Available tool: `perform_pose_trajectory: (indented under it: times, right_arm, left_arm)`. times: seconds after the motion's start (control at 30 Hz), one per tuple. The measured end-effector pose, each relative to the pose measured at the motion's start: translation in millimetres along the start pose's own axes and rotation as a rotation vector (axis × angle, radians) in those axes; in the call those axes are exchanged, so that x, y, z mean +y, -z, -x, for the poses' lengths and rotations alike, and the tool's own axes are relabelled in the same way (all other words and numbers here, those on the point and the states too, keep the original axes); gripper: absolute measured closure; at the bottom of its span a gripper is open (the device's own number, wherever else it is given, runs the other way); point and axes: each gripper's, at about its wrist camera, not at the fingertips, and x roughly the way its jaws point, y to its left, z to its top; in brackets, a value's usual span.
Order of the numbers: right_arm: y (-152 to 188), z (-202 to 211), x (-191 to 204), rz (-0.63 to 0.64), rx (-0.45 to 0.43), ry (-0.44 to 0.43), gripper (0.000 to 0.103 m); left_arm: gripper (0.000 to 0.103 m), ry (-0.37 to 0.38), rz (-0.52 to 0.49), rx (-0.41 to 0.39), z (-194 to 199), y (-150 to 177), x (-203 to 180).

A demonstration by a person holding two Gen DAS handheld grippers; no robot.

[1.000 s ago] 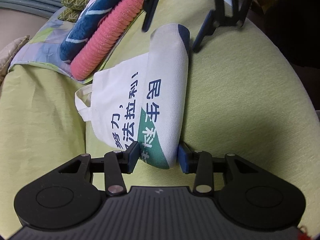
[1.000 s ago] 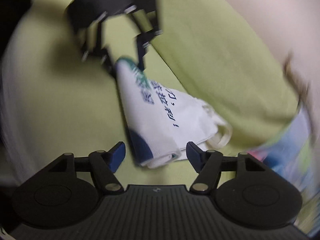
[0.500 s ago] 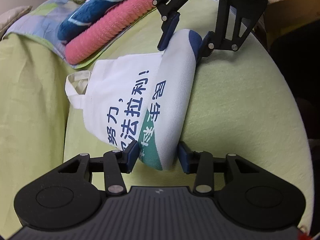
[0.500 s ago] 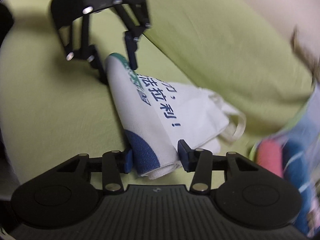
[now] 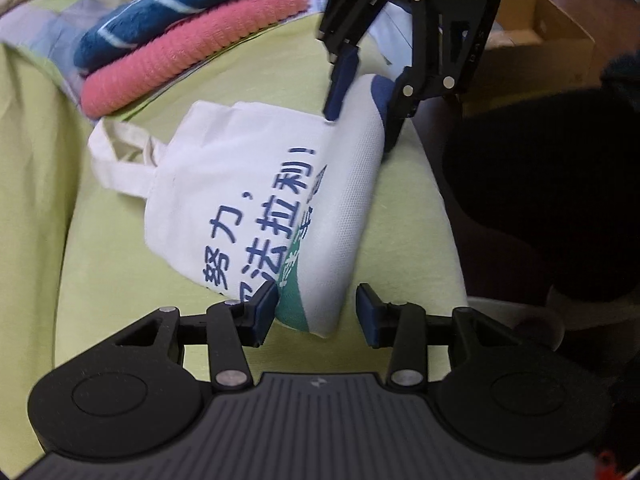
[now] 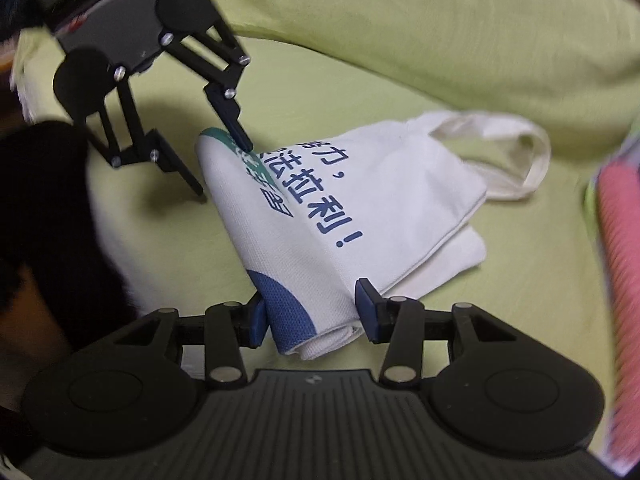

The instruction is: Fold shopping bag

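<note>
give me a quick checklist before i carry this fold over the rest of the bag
1. Right gripper clamped on the shopping bag at its blue end: ok, jaws have just been closing, bag between the pads.
2. Left gripper clamped at the green end: not ok, one pad touches, the other stands clear.
3. Handles outside the fold: ok, lying on the green cover.
4. Pink towel clear of the bag: ok, apart.
5. Layers inside the fold flat: cannot tell.

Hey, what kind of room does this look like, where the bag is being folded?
Probably a home bedroom or living room: the shopping bag lies on a soft surface under a light green cover, folded towels are stacked nearby, and a cardboard box sits behind.
</note>
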Motion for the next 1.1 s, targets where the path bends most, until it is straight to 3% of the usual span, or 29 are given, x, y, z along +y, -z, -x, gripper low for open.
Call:
perform_pose_trajectory:
  times: [0.23,0.4,0.5,0.73,0.9,1.0,1.1]
  right_arm:
    - [-3,-11,-77,-0.452,0.035,-0.221,0.061]
    - [13,-24,-103,-0.695,0.055,-0.302,0.060]
    - [17,-28,-108,-0.766,0.071,-0.323,0.060]
    - [20,-38,-118,-0.892,0.109,-0.330,0.063]
    - [21,-43,-126,-0.981,0.150,-0.337,0.063]
    - [23,-46,-131,-1.032,0.168,-0.346,0.063]
    - [26,-49,-135,-1.086,0.181,-0.357,0.063]
  left_arm:
    - [0.057,0.036,0.115,0.040,-20,1,29]
    - [0.057,0.037,0.185,0.007,-22,10,35]
    - [0.056,0.021,0.202,0.003,-20,11,36]
    - [0.056,-0.101,0.195,0.014,1,9,34]
    - [0.057,-0.147,0.185,-0.095,38,-4,29]
    - [0.081,-0.113,0.155,-0.152,47,-18,25]
    - [0.087,-0.118,0.151,-0.110,25,-26,25]
